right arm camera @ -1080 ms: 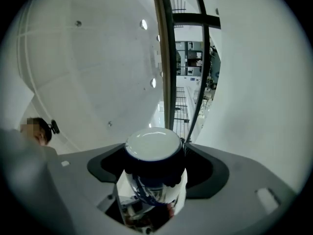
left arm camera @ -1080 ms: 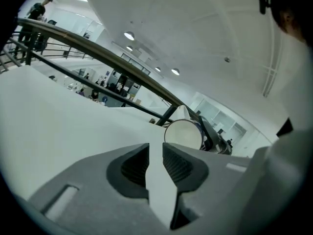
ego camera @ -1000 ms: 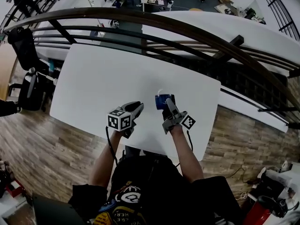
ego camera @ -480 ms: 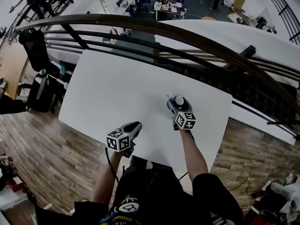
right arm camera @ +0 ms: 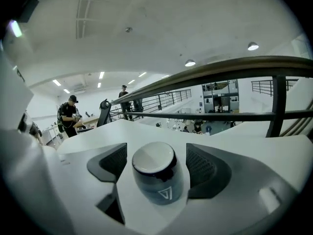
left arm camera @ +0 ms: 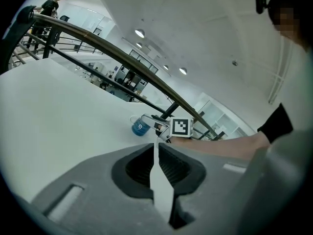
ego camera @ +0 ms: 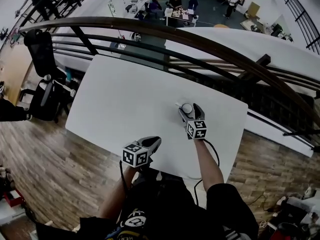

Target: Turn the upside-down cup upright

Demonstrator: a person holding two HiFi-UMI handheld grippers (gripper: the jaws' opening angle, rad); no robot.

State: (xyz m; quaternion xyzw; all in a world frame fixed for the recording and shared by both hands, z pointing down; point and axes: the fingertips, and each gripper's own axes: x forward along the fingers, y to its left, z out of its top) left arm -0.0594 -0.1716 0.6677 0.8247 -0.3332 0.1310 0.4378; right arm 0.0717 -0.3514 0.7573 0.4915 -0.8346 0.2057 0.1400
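Head view: a white rectangular table (ego camera: 120,94) is seen from above, with a dark curved handrail (ego camera: 150,25) beyond its far edge.

- Task object: a dark blue glazed ceramic mug with a white interior (ego camera: 187,108) is found on the right half of the table, towards the near edge. Its white mouth is turned upward. In the left gripper view its handle is seen on the side away from the holding hand. The base is level with the tabletop; actual contact cannot be confirmed.
- Right gripper (ego camera: 190,113): held low over the table and pointed away from the person. Its jaws are set on either side of the mug's body and clamped against it, as seen in the right gripper view. The black-and-white marker cube (ego camera: 196,129) is seen just behind the mug.
- Left gripper (ego camera: 154,142): held near the table's near edge, well apart from the mug. Its jaws are closing and are nearly together; only a narrow slit is left, through which bare table is seen. Nothing is held between them.
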